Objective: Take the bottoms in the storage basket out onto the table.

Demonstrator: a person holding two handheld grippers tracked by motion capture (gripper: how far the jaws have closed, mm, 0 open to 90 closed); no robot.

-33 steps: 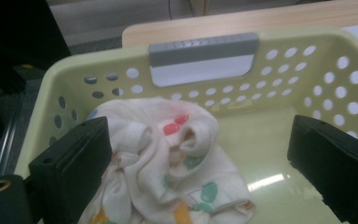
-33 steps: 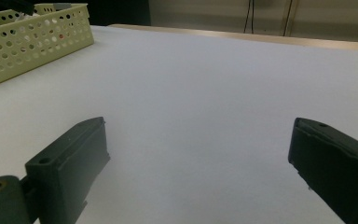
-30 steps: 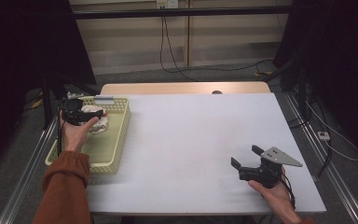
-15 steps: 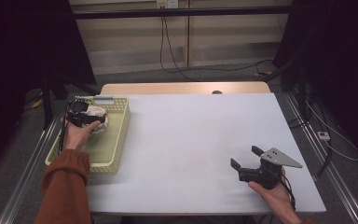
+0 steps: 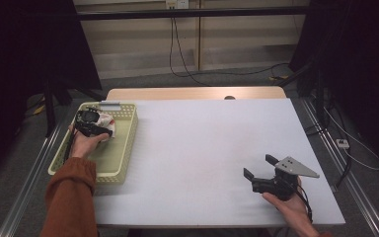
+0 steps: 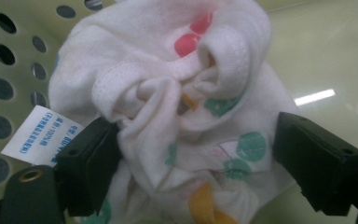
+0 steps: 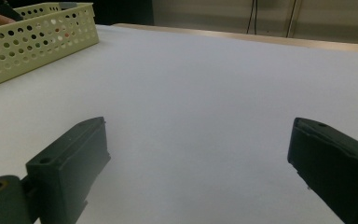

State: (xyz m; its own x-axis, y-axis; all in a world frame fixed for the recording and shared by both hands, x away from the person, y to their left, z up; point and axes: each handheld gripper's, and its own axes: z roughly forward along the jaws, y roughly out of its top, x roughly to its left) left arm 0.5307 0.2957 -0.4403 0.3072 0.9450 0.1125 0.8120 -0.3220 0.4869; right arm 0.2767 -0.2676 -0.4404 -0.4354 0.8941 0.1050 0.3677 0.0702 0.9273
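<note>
A crumpled white cloth (image 5: 107, 120) with coloured dots lies in the far part of a pale yellow perforated basket (image 5: 126, 148). My left gripper (image 5: 100, 128) reaches down into the basket over it. In the left gripper view the cloth (image 6: 168, 70) bulges between the jaws of my left gripper (image 6: 193, 140). The jaws have just been closing around it; one pad touches the fabric and the other stands at its edge, so the gripper is still open. A white care label (image 6: 37, 135) sticks out beside one jaw. My right gripper (image 5: 258, 166) rests open and empty near the table's front right.
The basket (image 7: 37, 37) stands at the left edge of the white table (image 5: 202, 138), and its holed wall (image 6: 18, 46) is close behind the cloth. A wooden strip runs along the table's far edge. The open right gripper (image 7: 198, 140) faces bare tabletop.
My left gripper has sunk a little into the basket onto the cloth, and its jaws have narrowed around it. The right hand has kept still.
</note>
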